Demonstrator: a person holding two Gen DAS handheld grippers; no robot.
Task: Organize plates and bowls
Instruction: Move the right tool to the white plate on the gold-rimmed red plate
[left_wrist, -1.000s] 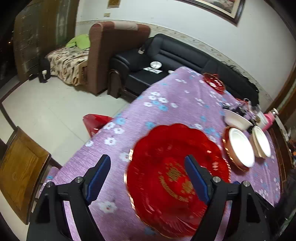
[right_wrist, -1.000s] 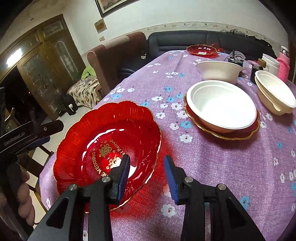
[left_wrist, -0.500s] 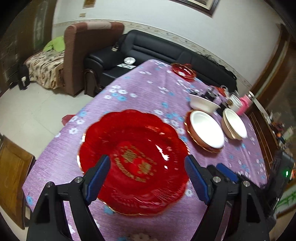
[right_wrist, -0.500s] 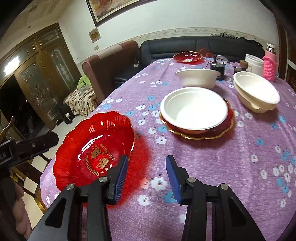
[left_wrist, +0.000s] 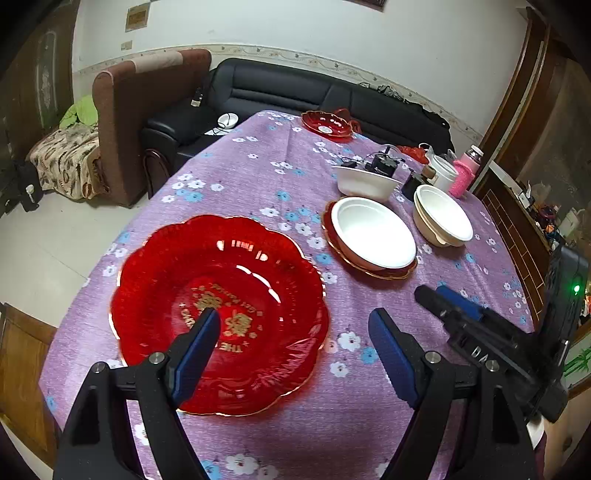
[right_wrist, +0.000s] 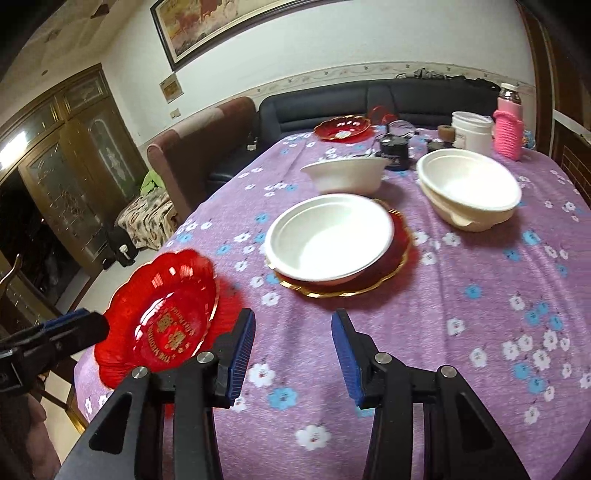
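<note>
The large red scalloped plate lies flat on the purple flowered tablecloth at the near left corner of the table, its gold lettering facing up. My left tongs hang over it with both blades spread wide and nothing between them; one blade sits above the plate's middle, the other above bare cloth beside its rim. My right tongs are likewise released and empty, over the cloth just right of that plate.

Beyond, a white bowl rests on a second gold-edged red plate. Behind it stands another white bowl, and to the right a stack of cream bowls. At the far end of the table sits a small red dish. A pink knitted bottle cover and a white tub stand near the far right edge.
</note>
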